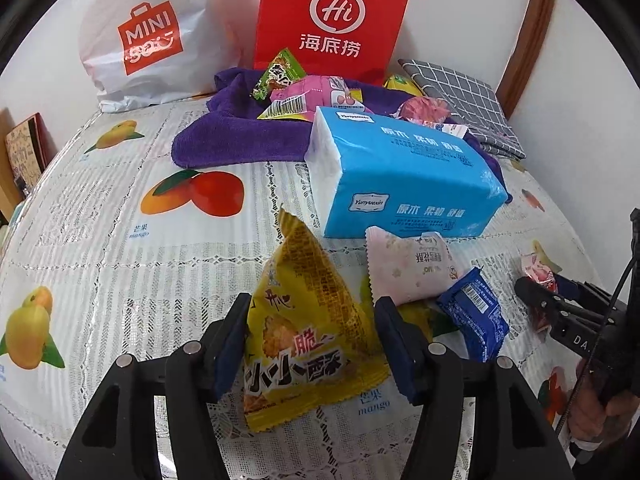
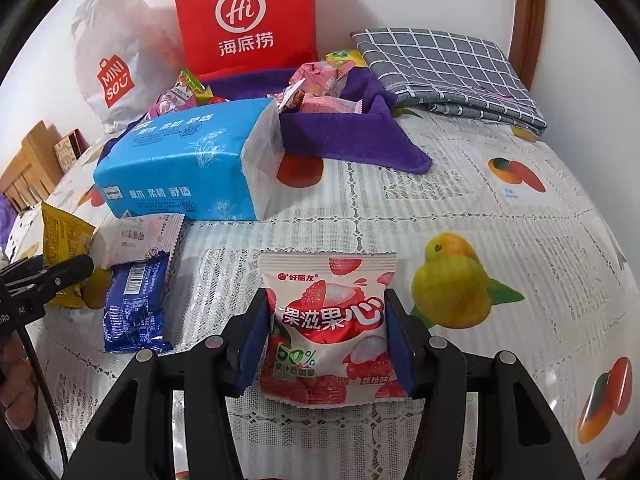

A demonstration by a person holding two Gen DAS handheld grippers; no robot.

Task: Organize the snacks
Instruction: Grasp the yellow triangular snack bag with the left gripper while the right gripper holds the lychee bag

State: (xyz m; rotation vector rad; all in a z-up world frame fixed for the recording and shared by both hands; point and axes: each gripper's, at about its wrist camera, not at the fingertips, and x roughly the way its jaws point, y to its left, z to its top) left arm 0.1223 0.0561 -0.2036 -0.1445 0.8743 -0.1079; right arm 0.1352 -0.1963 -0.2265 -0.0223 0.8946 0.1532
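Observation:
My left gripper (image 1: 310, 320) is shut on a yellow triangular snack packet (image 1: 308, 344) above the fruit-print tablecloth. My right gripper (image 2: 326, 320) is shut on a red-and-white lychee candy packet (image 2: 328, 328); it also shows at the right edge of the left wrist view (image 1: 540, 284). A pale pink packet (image 1: 412, 264) and a blue packet (image 1: 476, 312) lie just ahead. A purple towel (image 1: 240, 136) at the back holds several snacks, among them a pink packet (image 1: 316, 96) and a green one (image 1: 276, 74).
A blue tissue pack (image 1: 400, 172) lies in the middle, partly on the towel. A red Haidilao bag (image 1: 332, 16) and a white Miniso bag (image 1: 148, 36) stand against the back wall. A grey checked cloth (image 2: 448, 72) is folded at the back right.

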